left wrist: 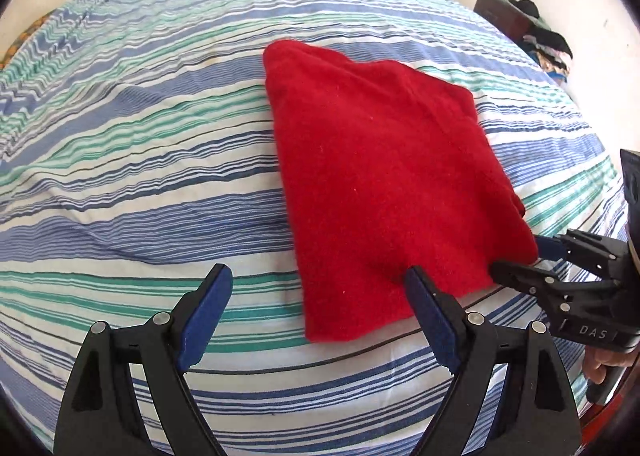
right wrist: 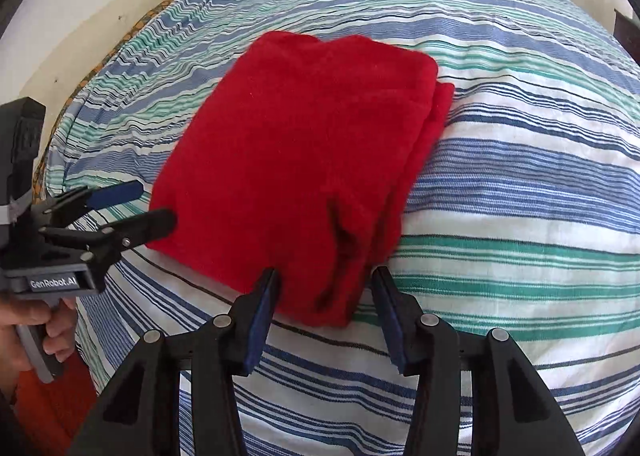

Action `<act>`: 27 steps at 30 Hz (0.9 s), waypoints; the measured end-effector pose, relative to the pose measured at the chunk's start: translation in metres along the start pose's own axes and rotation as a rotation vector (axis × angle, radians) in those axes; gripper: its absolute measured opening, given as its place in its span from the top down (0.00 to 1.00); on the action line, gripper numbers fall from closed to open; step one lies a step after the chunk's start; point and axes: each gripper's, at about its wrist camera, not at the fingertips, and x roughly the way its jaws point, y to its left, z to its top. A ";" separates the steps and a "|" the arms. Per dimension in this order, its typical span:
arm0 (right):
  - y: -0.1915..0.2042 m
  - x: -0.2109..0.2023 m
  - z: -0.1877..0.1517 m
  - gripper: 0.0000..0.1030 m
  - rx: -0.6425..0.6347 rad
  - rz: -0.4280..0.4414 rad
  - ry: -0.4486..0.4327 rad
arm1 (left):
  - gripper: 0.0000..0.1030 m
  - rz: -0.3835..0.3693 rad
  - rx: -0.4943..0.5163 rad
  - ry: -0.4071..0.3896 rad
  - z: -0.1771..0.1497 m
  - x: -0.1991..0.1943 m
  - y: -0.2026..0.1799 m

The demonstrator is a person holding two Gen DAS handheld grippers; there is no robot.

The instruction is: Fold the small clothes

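Left wrist view: the folded red garment (left wrist: 384,183) lies on the striped bed sheet (left wrist: 140,175). The left gripper (left wrist: 320,312) is spread wide, grasping nothing, its right finger over the cloth's near edge. The right gripper (left wrist: 524,260) sits at the near right corner.

Right wrist view: the right gripper (right wrist: 326,304) is parted, straddling the garment's (right wrist: 296,159) near corner without pinching it.

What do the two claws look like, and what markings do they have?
Both claws are black plastic with silver rivets and blue pads on the fingers. The left claw has a grey handle and a "GenRobot.AI" label. The right claw reads "DAS".
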 end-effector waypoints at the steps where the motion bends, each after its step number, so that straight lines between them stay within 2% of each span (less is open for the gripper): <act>1: 0.000 -0.006 -0.003 0.51 0.010 0.004 -0.020 | 0.14 0.009 0.005 -0.006 0.001 -0.002 0.003; 3: 0.002 -0.022 -0.007 0.32 0.021 0.011 -0.061 | 0.14 0.018 0.005 -0.011 0.001 -0.004 0.006; 5: 0.005 -0.037 -0.011 0.26 0.015 0.003 -0.114 | 0.14 0.016 -0.006 -0.008 0.001 -0.005 0.009; 10: 0.000 -0.047 -0.023 0.25 0.038 -0.009 -0.128 | 0.13 0.006 0.007 0.004 -0.007 -0.006 0.002; 12: -0.008 -0.048 -0.029 0.25 0.063 0.006 -0.127 | 0.13 -0.027 -0.003 0.021 -0.012 -0.004 0.007; 16: -0.028 -0.058 -0.029 0.25 0.148 0.066 -0.167 | 0.13 -0.131 -0.112 0.031 -0.016 -0.001 0.042; 19: -0.046 -0.060 -0.011 0.25 0.249 0.125 -0.200 | 0.14 -0.196 -0.192 0.018 -0.002 0.005 0.062; 21: -0.059 -0.050 0.007 0.24 0.323 0.180 -0.197 | 0.12 -0.249 -0.227 0.004 0.012 0.013 0.066; 24: -0.072 -0.023 0.031 0.24 0.407 0.237 -0.167 | 0.11 -0.289 -0.244 0.046 0.029 0.040 0.062; 27: -0.076 0.017 0.042 0.24 0.488 0.299 -0.072 | 0.12 -0.367 -0.262 0.111 0.035 0.066 0.053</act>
